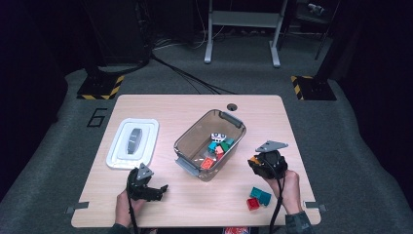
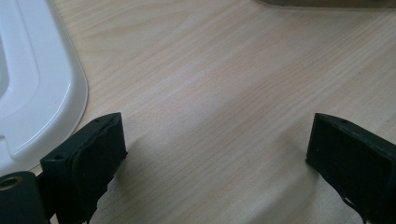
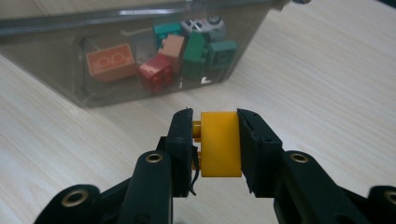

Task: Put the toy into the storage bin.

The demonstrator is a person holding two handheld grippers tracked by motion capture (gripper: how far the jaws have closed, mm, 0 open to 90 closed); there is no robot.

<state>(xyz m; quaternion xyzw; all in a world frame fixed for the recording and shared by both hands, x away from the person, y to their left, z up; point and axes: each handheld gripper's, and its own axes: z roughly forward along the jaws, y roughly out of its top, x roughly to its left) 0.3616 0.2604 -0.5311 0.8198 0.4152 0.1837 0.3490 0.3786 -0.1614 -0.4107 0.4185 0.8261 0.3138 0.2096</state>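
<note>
A yellow brick [image 3: 219,142] is clamped between the jaws of my right gripper [image 3: 217,140], which is shut on it and held above the wood just right of the clear bin [image 1: 187,137]. From above, that right gripper [image 1: 257,163] shows a bit of orange-yellow at its tip. The bin holds several bricks [image 3: 161,70] in orange, red, teal and green. My left gripper [image 2: 217,154] rests low near the table's front left, jaws wide open over bare wood; in the high view the left gripper [image 1: 158,190] points right.
A white lid [image 1: 132,142] lies flat left of the bin, and its edge [image 2: 56,93] sits close to my left jaw. Loose teal and red bricks [image 1: 259,197] lie near the front right edge by the right hand. The table [image 1: 195,105] has a cable hole at the back.
</note>
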